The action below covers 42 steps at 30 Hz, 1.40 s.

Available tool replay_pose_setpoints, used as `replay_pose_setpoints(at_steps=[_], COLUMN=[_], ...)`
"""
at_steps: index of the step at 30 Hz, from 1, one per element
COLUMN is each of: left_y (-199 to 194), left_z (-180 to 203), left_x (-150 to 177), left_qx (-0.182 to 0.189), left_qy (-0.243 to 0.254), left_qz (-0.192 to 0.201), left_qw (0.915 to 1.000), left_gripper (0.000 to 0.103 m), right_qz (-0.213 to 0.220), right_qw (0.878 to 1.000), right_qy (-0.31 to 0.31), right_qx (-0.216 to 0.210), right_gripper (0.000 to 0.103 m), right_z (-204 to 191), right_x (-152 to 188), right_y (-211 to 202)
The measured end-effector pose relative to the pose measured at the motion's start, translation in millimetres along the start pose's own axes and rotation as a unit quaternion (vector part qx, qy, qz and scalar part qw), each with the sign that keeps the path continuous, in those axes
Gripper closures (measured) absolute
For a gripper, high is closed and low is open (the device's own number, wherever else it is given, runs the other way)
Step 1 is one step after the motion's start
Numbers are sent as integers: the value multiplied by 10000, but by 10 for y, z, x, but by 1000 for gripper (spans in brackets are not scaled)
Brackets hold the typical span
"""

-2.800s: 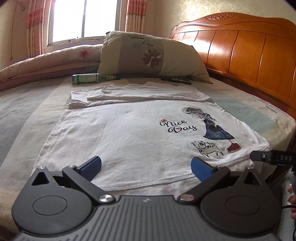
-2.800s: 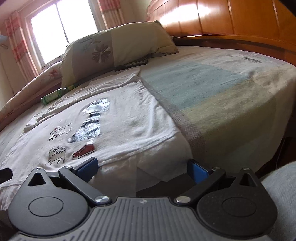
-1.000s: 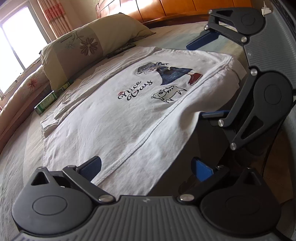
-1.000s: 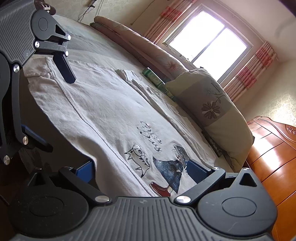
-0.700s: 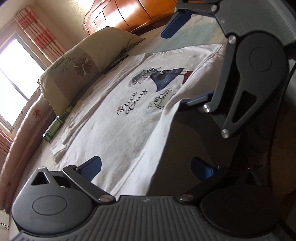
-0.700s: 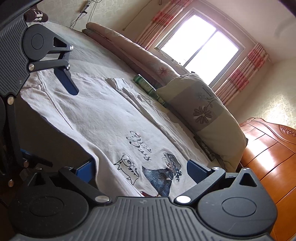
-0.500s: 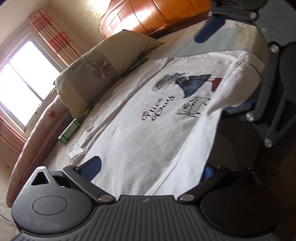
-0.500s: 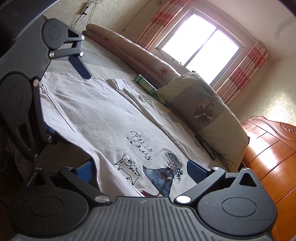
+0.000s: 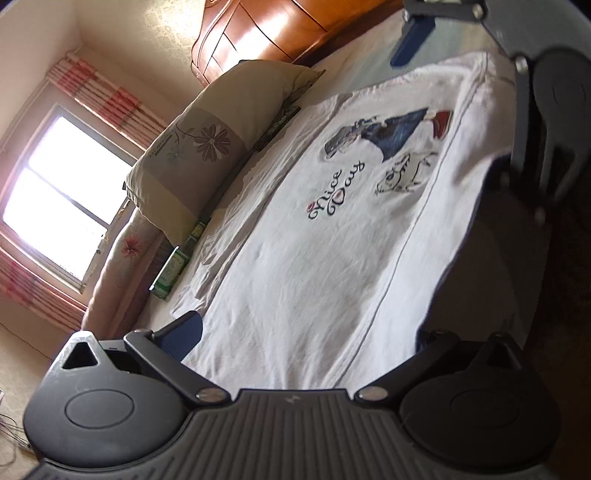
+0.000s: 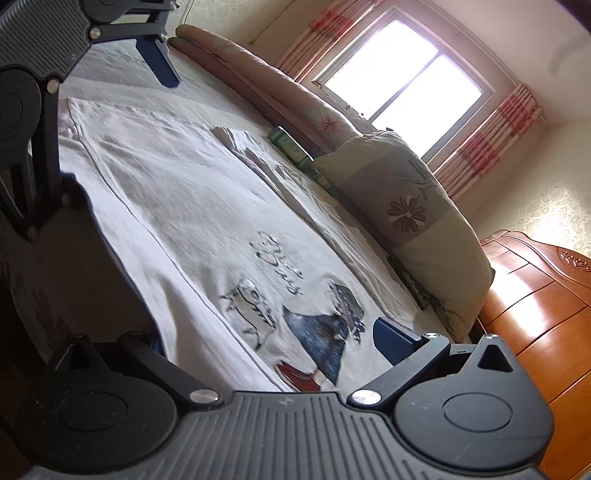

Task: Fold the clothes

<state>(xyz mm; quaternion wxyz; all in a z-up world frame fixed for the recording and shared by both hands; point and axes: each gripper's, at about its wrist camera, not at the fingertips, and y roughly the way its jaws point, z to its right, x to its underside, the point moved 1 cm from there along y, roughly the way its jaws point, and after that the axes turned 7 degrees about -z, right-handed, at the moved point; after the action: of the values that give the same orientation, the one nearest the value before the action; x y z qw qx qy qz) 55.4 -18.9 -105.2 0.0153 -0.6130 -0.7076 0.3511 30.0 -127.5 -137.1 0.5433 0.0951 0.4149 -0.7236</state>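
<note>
A white T-shirt (image 9: 314, 258) printed "Nice Day" with a girl and a cat lies flat on the bed, its sleeves folded in at the far end. In the left wrist view my left gripper (image 9: 303, 336) is open and turned on its side. One blue pad (image 9: 183, 334) is above the near hem corner and the other is under the cloth. My right gripper (image 10: 273, 341) is open at the other hem corner of the T-shirt (image 10: 177, 192), one pad (image 10: 391, 339) over the print. Each gripper shows in the other's view: right gripper (image 9: 458, 107), left gripper (image 10: 118, 136).
A flowered pillow (image 9: 207, 147) leans on the wooden headboard (image 9: 273, 29) beyond the shirt. A green box (image 9: 171, 269) and a rolled quilt (image 9: 122, 258) lie by the window side. A dark flat object (image 9: 277, 127) sits beside the pillow. The bed edge drops off under both grippers.
Both grippers rolled onto their sides and slid in from the bed edge, so the hem corners now sit between their open jaws. The hem edge looks slightly raised.
</note>
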Motion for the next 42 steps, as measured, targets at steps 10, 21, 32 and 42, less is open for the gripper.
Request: replay_pose_setpoints(at_steps=[10, 21, 32, 42], left_y=[75, 107, 187, 142], left_z=[-46, 21, -80, -315], left_x=[244, 182, 104, 8], left_qx=[-657, -912, -1224, -1446], left_qy=[831, 1065, 717, 337], left_qz=[-368, -298, -439, -435], left_qw=[9937, 9897, 9889, 9880], left_gripper=[0, 0, 0, 0], right_qz=[-325, -366, -469, -333], right_qw=[9966, 9918, 9875, 9800], right_qy=[-559, -916, -767, -530], right_qx=[516, 817, 1293, 1890], right_gripper=[0, 0, 0, 0], right_z=[120, 40, 143, 344], right_x=[122, 75, 88, -51], right_y=[46, 99, 216, 250])
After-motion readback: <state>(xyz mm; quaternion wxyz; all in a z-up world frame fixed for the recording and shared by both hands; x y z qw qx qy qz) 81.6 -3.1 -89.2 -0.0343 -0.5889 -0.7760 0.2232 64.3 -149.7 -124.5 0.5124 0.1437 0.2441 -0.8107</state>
